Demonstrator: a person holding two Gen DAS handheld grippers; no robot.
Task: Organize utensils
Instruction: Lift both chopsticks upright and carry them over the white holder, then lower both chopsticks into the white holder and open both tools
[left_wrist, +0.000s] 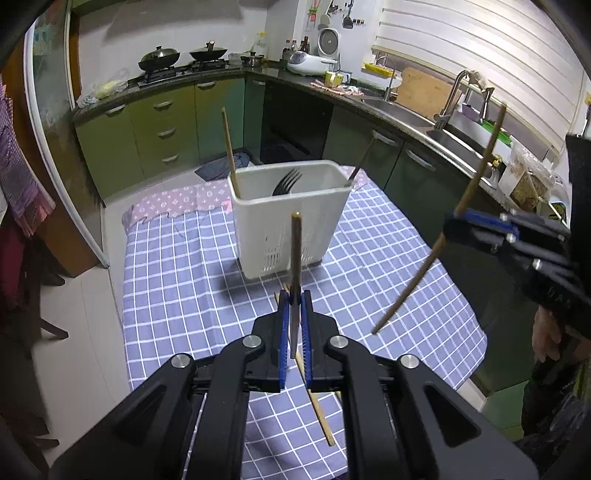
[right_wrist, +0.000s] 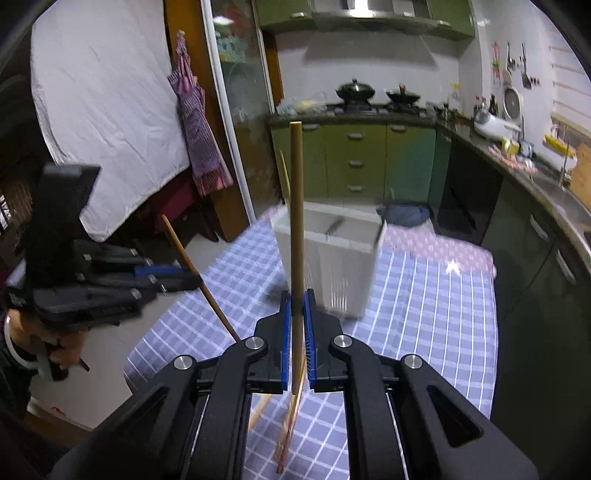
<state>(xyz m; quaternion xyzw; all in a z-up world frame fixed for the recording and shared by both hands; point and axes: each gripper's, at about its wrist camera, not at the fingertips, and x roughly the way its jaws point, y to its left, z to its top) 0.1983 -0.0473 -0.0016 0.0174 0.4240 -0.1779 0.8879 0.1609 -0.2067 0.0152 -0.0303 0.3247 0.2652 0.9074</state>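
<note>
The left gripper (left_wrist: 294, 297) pinches one chopstick (left_wrist: 296, 254) upright between its pads. The right gripper (right_wrist: 297, 295) likewise clamps a second chopstick (right_wrist: 296, 206). Ahead of both stands the white utensil basket (left_wrist: 288, 225) on the checked tablecloth (left_wrist: 177, 280), a black fork (left_wrist: 286, 181) inside.

A caddy (left_wrist: 291, 218) stands on the table (left_wrist: 177, 280), a fork (left_wrist: 286, 182) inside it.

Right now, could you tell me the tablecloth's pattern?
Blue with white grid checks, clearest in the left wrist view: tablecloth.

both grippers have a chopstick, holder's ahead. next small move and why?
Probably carry the left gripper forward until its chopstick hangs over the white holder. Both grippers are shut on chopsticks lifted off the checked cloth, short of the rim.
</note>
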